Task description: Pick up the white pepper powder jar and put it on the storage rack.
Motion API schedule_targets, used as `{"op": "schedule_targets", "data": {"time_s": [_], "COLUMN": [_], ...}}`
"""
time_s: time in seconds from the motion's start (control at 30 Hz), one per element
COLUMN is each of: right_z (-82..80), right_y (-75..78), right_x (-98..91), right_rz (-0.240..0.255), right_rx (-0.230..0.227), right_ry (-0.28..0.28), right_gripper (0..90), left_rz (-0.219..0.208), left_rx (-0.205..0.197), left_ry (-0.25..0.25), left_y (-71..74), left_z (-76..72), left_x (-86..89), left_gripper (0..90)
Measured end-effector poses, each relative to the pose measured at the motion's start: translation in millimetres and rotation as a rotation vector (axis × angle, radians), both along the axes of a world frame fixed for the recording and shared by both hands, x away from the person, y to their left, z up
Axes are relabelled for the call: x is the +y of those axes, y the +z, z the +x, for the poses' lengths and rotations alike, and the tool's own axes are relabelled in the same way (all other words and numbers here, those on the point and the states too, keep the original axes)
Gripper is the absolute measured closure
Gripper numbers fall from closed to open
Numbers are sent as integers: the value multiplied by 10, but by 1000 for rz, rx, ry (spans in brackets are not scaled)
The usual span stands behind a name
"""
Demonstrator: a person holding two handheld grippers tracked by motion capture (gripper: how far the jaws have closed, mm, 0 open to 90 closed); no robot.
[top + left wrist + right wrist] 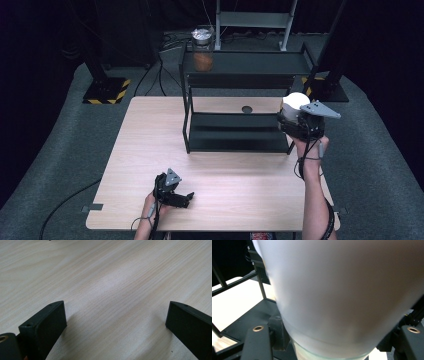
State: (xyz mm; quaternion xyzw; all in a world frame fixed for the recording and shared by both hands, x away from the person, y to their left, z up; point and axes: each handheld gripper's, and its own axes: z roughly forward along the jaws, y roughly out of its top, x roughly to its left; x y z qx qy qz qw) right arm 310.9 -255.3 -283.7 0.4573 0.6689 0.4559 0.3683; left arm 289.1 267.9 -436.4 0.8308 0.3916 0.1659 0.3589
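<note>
Overhead, right gripper clamps a white jar at the black shelf rack's right end; it could clip the frame. Left gripper hovers over the table, jaws spread, empty. Right gripper view: jar pinched low, could tip or slip.

The black two-tier rack blocks the table's far middle, its posts and upper shelf fencing the lower shelf. A lidded jar stands at the upper shelf's left end. Bare wood lies open in front.
</note>
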Motion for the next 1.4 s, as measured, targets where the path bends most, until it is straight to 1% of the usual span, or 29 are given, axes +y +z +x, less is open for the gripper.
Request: {"op": "schedule_targets", "data": {"time_s": [0.43,1.0,1.4], "right_z": [57,146,184], "right_y": [204,374,527], "right_x": [-45,-53,-96], "right_rz": [-10,-15,-5], "right_rx": [-16,-25,-39], "right_ry": [-13,-27,-37], "right_gripper": [302,302,302], "left_rz": [0,-1,-1], "left_rx": [0,0,0], "left_ry": [0,0,-1], "left_y": [0,-1,-1], "left_z": [0,1,-1], "left_x": [0,1,1], "left_gripper": [25,25,27]}}
